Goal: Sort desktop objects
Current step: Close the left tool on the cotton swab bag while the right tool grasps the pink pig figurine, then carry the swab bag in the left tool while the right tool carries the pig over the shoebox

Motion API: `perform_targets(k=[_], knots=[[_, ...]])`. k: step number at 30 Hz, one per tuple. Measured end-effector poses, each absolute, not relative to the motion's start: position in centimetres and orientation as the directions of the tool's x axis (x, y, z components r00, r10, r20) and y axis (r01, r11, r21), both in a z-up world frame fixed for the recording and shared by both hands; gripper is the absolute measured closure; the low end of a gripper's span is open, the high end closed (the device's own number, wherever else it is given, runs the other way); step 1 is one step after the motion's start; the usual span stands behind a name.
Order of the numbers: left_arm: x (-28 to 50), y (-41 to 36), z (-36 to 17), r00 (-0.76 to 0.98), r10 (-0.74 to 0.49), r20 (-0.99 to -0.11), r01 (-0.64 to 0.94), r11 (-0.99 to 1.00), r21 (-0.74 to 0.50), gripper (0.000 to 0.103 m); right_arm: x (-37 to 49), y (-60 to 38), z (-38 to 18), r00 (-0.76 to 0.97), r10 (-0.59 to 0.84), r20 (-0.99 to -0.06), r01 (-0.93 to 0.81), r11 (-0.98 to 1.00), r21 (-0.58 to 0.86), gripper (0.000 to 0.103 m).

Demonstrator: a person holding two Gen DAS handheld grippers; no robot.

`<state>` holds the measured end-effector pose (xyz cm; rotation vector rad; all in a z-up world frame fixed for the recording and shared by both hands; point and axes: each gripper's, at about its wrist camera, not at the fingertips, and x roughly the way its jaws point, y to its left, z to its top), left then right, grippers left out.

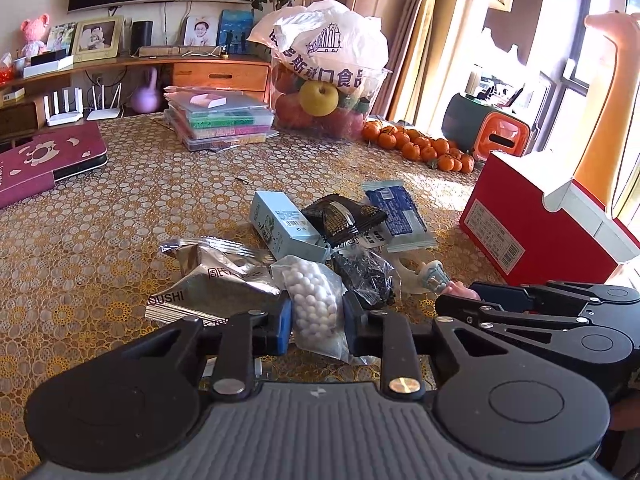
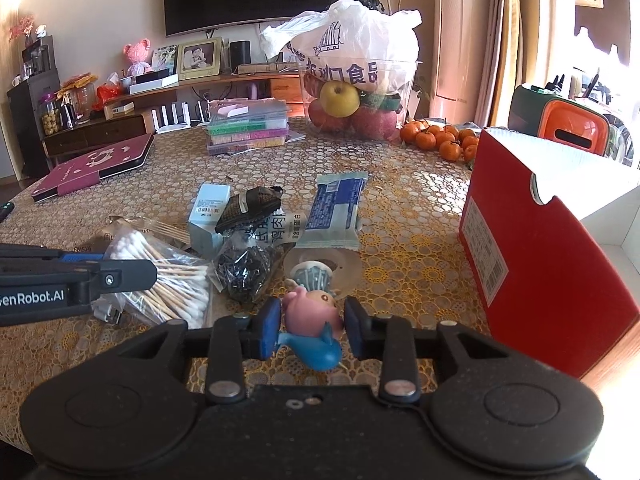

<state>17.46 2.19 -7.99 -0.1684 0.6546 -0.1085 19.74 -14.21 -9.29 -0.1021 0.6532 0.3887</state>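
Between my left gripper's (image 1: 316, 316) blue pads lies the clear bag of cotton swabs (image 1: 314, 300); the pads stand apart on either side of it, and I cannot tell whether they touch the plastic. Between my right gripper's (image 2: 308, 328) pads sits the pink figurine on a blue fish-shaped base (image 2: 310, 320); its left pad looks to be against the toy, the right one shows a sliver of gap, so the jaws are not fully closed on it.

Right of my right gripper stands the red box (image 2: 532, 264), open at the top. Ahead of both grippers, the patterned tablecloth (image 2: 400, 272) carries the pile: a silver foil packet (image 1: 216, 280) just left of my left gripper, a pale blue carton (image 1: 280, 224) further ahead, a blue-and-white snack wrapper (image 2: 334, 208) ahead of my right gripper, a black mesh pouch (image 2: 248, 208) on the carton, and a small bag of dark bits (image 2: 244, 272) between the swabs and the figurine.
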Motion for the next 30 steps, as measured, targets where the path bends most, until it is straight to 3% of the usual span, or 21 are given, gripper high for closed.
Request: perform_targets(k=[12,30], knots=[[15.6,1.5,-6.5,0.804,-0.171,-0.569,0.062,0.977,-0.206,0.081,18.3,-15.2,-8.5,0.734,0.317,-0.600,-0.377,0.926,0.028,0.073],[13.9,-0.6,-2.8,0.829,-0.229,-0.511,0.128,0.966,-0.227,0.081,16.1,-17.6,-4.2,0.786,0.347,-0.512,-0.378,0.925,0.046,0.073]])
